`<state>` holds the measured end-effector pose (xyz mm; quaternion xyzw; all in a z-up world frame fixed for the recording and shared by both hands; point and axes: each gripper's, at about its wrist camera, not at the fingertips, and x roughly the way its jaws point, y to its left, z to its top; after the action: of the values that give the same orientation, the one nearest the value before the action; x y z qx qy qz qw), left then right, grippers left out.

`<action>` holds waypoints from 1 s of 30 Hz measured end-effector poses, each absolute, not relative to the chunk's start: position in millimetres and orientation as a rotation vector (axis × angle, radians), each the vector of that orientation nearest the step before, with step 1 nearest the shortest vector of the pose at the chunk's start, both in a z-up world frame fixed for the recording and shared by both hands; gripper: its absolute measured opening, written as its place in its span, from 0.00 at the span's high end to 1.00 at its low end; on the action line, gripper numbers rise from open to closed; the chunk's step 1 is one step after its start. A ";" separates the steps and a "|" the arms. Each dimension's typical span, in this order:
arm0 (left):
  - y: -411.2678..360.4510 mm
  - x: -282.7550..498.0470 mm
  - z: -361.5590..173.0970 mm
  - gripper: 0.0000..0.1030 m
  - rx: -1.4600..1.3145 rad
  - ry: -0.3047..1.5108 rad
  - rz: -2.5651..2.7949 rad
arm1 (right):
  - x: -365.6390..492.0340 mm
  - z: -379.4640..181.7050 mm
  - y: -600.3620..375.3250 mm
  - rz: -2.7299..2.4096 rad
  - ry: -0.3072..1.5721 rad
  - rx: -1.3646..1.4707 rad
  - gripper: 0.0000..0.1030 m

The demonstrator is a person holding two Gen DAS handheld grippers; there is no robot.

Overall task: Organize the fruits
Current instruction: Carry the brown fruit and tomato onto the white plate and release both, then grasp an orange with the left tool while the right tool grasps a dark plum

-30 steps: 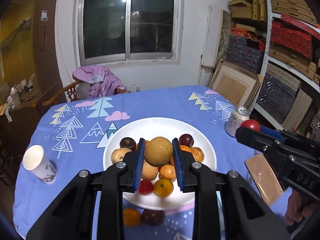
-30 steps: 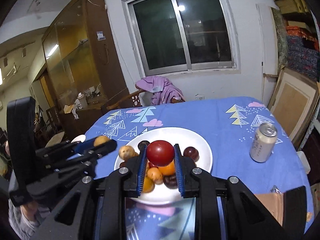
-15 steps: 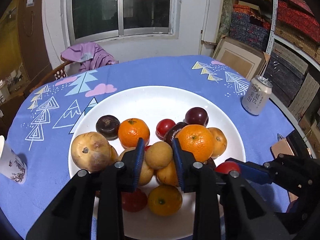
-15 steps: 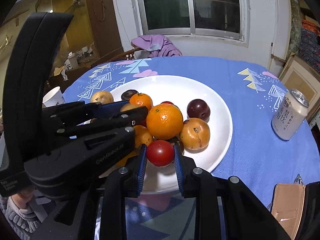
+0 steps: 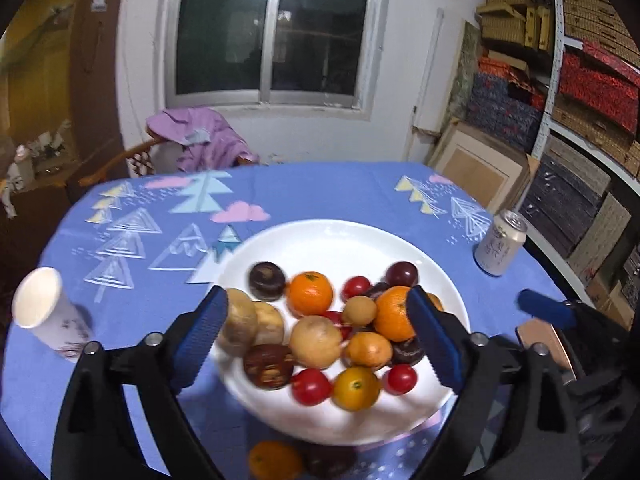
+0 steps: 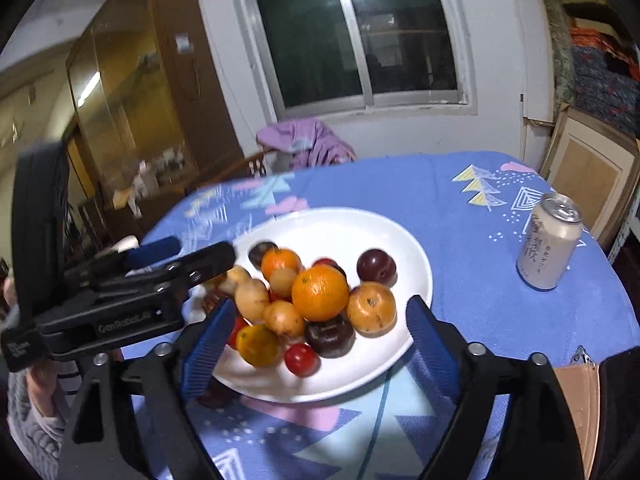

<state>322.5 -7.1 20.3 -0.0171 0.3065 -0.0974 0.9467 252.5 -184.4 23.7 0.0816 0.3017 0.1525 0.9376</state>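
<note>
A lived-in home room, half dining space, half storage: round bench under a blue cloth [image 5: 320, 188] printed with trees and clouds, white plate [image 5: 320, 240] of fruit, drink can [image 5: 500, 244], paper cup [image 5: 44, 312]; wooden chair draped with a lilac garment [image 5: 200, 140], dark sliding window [image 5: 276, 28], tall wooden cabinet [image 6: 132, 92], shelves stacked with patterned boxes [image 5: 580, 92]

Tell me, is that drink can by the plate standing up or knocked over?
Standing upright. The drink can rests on its base on the blue tablecloth, its top facing up, apart from the white plate.
</note>
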 end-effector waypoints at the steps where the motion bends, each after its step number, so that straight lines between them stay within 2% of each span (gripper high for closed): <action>1: -0.8 316.8 23.0 0.13 -0.037 0.619 -0.181 | 247.2 26.8 -186.1 0.314 0.604 0.184 0.09; 3: 11.4 300.7 21.5 0.13 -0.019 0.625 -0.159 | 236.7 27.5 -187.7 0.315 0.589 0.212 0.09; 5: 25.9 280.1 10.7 0.07 -0.001 0.615 -0.113 | 227.1 22.4 -187.1 0.320 0.595 0.219 0.09; 9: 48.3 257.3 -20.7 0.07 0.018 0.689 -0.052 | 206.3 5.7 -184.5 0.332 0.622 0.218 0.09; 14: 49.3 243.0 -34.5 0.07 0.026 0.706 -0.078 | 189.4 -4.4 -176.0 0.346 0.643 0.177 0.09; 24: 28.4 246.8 -59.8 0.07 0.153 0.742 -0.071 | 195.7 -12.4 -185.8 0.339 0.681 0.228 0.09; 30: 33.9 256.1 -65.4 0.07 0.125 0.785 -0.080 | 194.6 -12.3 -182.1 0.348 0.682 0.217 0.09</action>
<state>256.1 33.9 -65.4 0.0610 0.3822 -0.0388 0.9212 194.6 -182.1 -12.3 0.1058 0.3322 0.1692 0.9219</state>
